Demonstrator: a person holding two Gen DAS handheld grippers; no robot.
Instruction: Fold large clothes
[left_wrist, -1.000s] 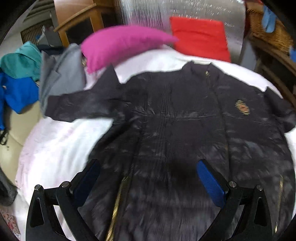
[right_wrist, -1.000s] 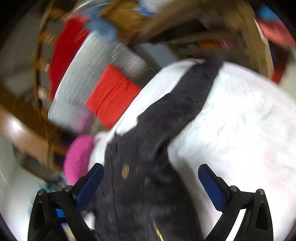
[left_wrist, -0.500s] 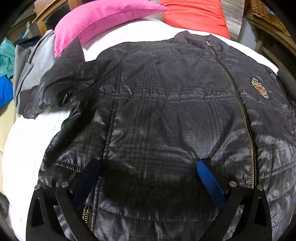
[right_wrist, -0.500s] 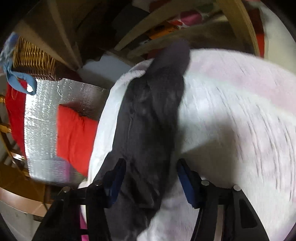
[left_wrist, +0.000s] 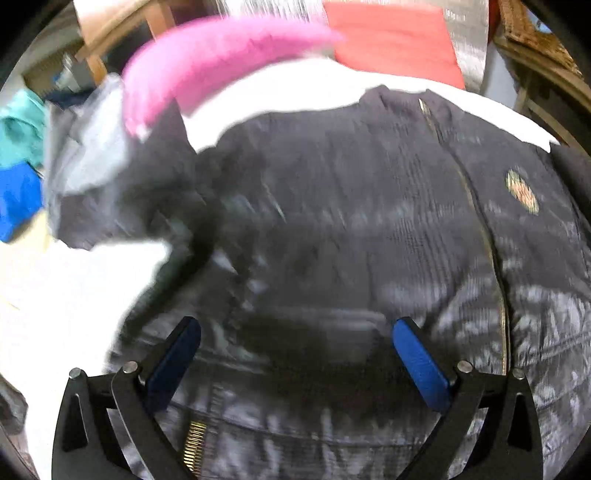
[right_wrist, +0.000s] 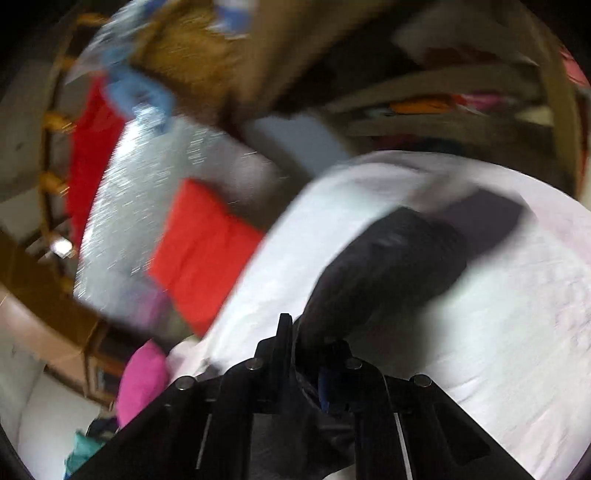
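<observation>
With the dark jacket (left_wrist: 351, 240) spread front-up across the white bed (left_wrist: 74, 295), the right gripper (right_wrist: 317, 365), half-open around the sleeve (right_wrist: 388, 266) a moment before, had pinched it near the bed's right edge, while the left gripper (left_wrist: 295, 354) hung spread above the hem, so folding the sleeve inward looked ready to begin.
</observation>
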